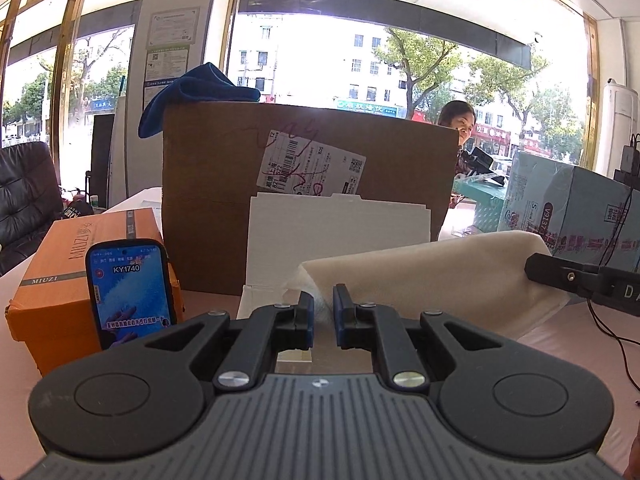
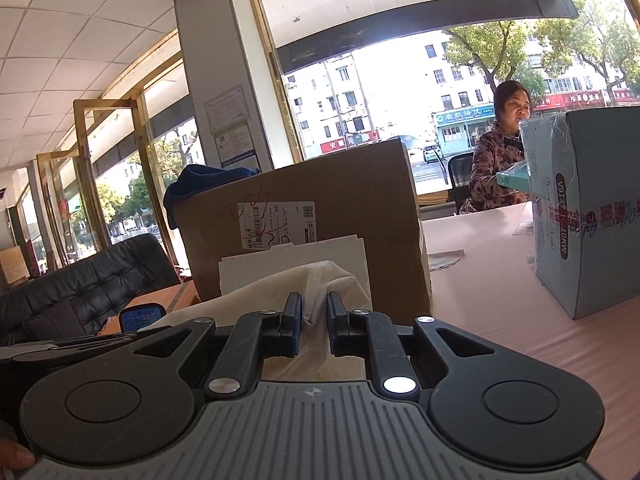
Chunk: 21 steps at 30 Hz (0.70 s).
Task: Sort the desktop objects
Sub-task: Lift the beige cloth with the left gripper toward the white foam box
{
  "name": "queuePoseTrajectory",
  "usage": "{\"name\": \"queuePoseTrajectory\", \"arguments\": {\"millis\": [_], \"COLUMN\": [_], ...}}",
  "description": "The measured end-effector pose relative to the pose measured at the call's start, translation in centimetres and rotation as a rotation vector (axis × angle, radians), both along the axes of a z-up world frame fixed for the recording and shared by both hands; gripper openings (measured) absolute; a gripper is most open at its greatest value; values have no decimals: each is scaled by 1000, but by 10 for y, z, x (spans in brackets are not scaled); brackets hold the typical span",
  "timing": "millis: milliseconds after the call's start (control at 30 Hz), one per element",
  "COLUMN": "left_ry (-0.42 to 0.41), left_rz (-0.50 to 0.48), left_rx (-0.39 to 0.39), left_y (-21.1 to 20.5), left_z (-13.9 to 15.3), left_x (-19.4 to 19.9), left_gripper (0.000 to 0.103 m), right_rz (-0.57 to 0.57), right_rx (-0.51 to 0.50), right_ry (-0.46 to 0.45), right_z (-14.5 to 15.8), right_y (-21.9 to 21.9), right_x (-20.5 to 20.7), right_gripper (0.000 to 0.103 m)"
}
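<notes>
A cream cloth (image 1: 432, 276) hangs stretched above the pink table between both grippers. My left gripper (image 1: 323, 304) is shut on its left corner. My right gripper (image 2: 314, 312) is shut on a bunched fold of the same cloth (image 2: 280, 292); its black finger also shows at the right of the left wrist view (image 1: 576, 280). A white open box (image 1: 340, 236) stands right behind the cloth, also seen in the right wrist view (image 2: 296, 260).
A big brown carton (image 1: 304, 168) with a blue towel (image 1: 192, 92) on top stands behind. An orange box (image 1: 76, 276) with a lit phone (image 1: 130, 292) leaning on it is at the left. A light blue carton (image 2: 592, 216) is at the right. A woman (image 2: 504, 152) sits beyond.
</notes>
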<state>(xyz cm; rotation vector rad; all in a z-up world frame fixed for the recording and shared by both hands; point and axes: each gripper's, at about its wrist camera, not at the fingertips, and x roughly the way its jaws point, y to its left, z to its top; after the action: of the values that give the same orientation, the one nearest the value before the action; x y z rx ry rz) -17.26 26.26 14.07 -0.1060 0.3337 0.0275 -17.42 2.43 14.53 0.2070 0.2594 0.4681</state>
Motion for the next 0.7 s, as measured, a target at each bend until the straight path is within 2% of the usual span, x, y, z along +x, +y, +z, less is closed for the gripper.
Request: {"name": "queuePoseTrajectory", "arguments": {"millis": [300,600,700], "left_ry": [46,79,111], "left_rz": [-9,10,20], "left_rx": [-17,42,38], "left_y": [12,14,20], "left_z": [-2,4,1], "left_x": [37,66,75], "left_gripper": [9,9,9], "right_rz": [-4,9,23], "right_rx": [11,29,36], "right_ry": [57,101,139], "right_z": [-1,-3,-7], "right_y": [4,9,12], "right_x": [39,69,82], "right_gripper": [12,12,12]}}
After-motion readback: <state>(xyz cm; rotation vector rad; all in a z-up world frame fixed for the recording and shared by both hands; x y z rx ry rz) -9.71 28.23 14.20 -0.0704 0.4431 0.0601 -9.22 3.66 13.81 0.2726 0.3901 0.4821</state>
